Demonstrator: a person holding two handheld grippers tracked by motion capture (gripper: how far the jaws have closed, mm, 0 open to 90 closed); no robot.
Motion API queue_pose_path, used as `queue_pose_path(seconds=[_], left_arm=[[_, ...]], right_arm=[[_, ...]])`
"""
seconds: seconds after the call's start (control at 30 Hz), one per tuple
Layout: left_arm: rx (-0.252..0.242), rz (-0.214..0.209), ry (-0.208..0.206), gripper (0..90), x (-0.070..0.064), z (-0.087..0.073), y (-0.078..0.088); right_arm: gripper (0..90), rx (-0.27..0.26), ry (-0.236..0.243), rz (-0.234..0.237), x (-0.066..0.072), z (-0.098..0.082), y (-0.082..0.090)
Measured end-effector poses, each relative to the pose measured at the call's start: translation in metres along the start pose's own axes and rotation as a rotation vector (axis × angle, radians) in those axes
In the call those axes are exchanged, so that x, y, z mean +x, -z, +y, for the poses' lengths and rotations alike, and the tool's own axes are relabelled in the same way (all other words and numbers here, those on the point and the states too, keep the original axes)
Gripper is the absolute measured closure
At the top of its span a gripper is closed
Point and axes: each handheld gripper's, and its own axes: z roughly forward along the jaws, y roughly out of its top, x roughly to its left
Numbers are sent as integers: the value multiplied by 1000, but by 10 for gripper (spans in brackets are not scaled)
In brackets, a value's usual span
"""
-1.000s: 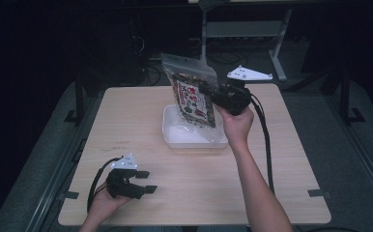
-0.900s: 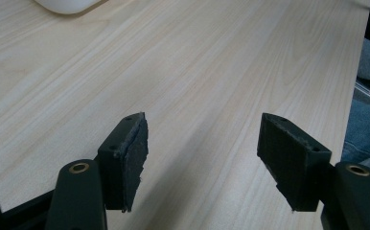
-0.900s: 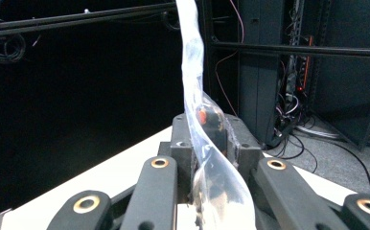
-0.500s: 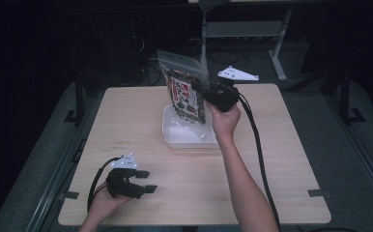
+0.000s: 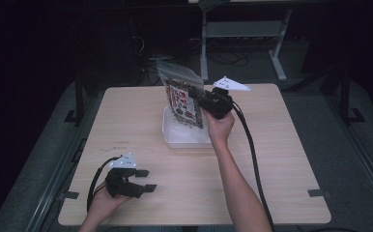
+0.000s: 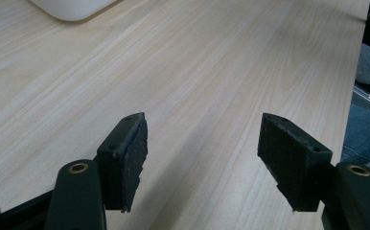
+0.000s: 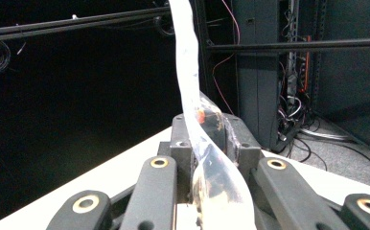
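One hand-held gripper (image 5: 208,102) clamping bag (image 5: 182,99), other (image 5: 143,180) agape

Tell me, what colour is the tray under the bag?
White tray, seen best in the high view.

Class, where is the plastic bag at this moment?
In the high view the bag is at the table's far middle, held upright above the white tray by the right gripper, which is clamped on its edge.

High overview, 2 close tool views
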Motion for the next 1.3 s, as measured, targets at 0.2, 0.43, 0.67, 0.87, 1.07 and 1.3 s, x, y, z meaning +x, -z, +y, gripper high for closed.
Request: queue_pose_path(seconds=[0.2,0.43,0.67,0.87,1.07,1.3], left_arm=[[3,-6,-3,335,0,1,-1],[2,1,1,335,1,1,0],[1,3,4,335,2,1,-1],[3,6,2,332,2,1,0],[9,5,9,330,3,0,-1],[8,6,7,330,3,0,-1]], right_arm=[[755,-4,-5,2,-7,-10,1],[738,27,23,4,-9,-13,7],[732,79,72,-25,-11,-6,19],[736,114,82,-23,-11,-5,23],[737,156,114,-12,-10,-5,24],[742,176,124,-5,-10,-6,24]])
